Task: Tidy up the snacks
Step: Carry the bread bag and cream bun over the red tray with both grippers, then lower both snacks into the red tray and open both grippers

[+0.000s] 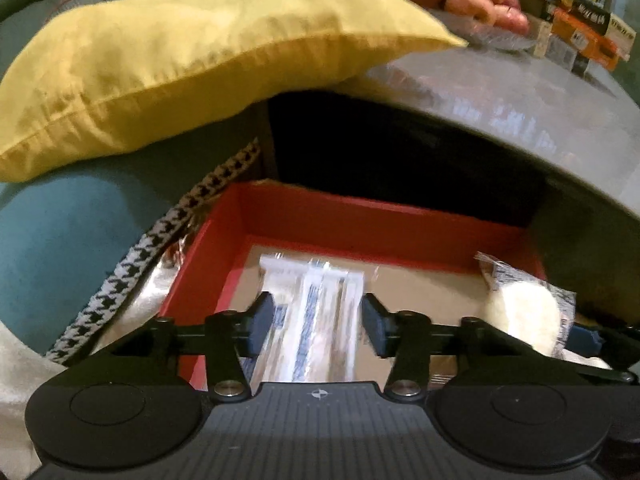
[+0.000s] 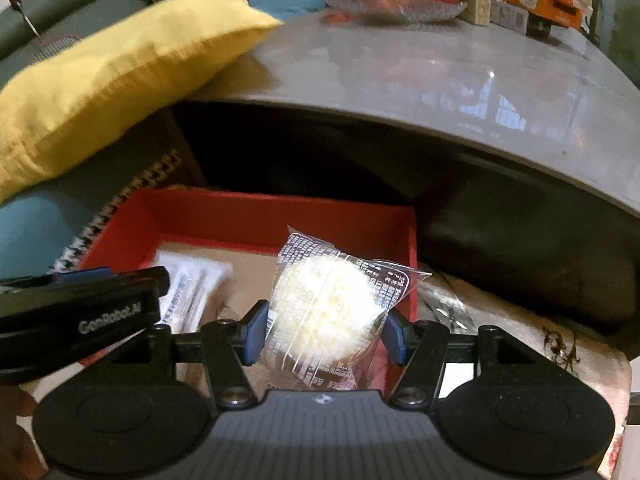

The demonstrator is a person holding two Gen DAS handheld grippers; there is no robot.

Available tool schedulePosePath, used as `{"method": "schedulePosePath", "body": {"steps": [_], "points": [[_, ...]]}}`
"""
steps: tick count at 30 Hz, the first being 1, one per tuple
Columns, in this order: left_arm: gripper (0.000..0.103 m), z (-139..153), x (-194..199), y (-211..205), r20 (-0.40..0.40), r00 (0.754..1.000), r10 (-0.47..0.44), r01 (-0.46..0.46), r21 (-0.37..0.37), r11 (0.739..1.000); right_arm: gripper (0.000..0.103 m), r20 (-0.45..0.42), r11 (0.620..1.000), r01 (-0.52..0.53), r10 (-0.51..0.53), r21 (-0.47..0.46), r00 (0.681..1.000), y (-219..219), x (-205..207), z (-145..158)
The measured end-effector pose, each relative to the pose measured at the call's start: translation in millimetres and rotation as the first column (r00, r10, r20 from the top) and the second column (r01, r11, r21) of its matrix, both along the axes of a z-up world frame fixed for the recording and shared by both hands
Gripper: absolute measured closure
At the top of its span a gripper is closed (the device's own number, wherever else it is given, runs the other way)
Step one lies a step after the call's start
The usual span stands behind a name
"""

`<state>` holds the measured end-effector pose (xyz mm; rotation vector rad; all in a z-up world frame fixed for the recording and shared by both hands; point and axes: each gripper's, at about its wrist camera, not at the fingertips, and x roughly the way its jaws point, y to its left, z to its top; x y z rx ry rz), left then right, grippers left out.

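1. Currently, right gripper (image 2: 324,326) pinches the wrapped round pastry (image 2: 326,306) over the red box (image 2: 280,210), near its right wall.
2. Left gripper (image 1: 318,326) open above white sachets (image 1: 316,308) on the box floor.
3. Likely light, crumbly, slippery film: hold mid-body, gently.

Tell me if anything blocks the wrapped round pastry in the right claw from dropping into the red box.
Nothing visible does. The right claw holds the clear-wrapped pale round pastry over the open red cardboard box, whose brown floor beneath looks bare. The white and blue snack packet lies further left, under the open left claw.
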<state>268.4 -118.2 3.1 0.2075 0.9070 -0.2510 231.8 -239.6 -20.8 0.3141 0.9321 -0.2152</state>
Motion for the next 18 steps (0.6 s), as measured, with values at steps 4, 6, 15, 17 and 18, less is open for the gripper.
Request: {"method": "schedulePosePath", "body": {"steps": [4, 6, 15, 17, 18], "points": [[0.040, -2.7, -1.0, 0.0, 0.008, 1.000, 0.001, -0.001, 0.020, 1.000, 0.050, -0.037, 1.000, 0.017, -0.016, 0.011, 0.999, -7.3, 3.2, -14.9], [0.037, -1.4, -2.6, 0.2, 0.021, 1.000, 0.002, -0.002, 0.025, 1.000, 0.050, -0.041, 0.999, 0.024, -0.023, 0.038, 0.999, -9.4, 4.3, -17.6], [0.030, 1.9, -9.2, -2.1, 0.051, 0.999, -0.013, 0.010, 0.044, 0.999, 0.049, -0.017, 1.000, 0.017, -0.017, -0.002, 1.000, -5.0, 3.0, -9.5], [0.029, 2.9, -10.0, -1.9, 0.054, 0.998, -0.014, 0.012, 0.044, 0.999, 0.049, -0.014, 1.000, 0.018, -0.019, -0.010, 1.000, -3.7, 2.7, -8.8], [0.027, 3.3, -10.4, -1.7, 0.054, 0.998, -0.014, 0.012, 0.042, 0.999, 0.049, -0.011, 1.000, 0.020, -0.020, -0.010, 1.000, -4.4, 1.8, -7.4]]}}
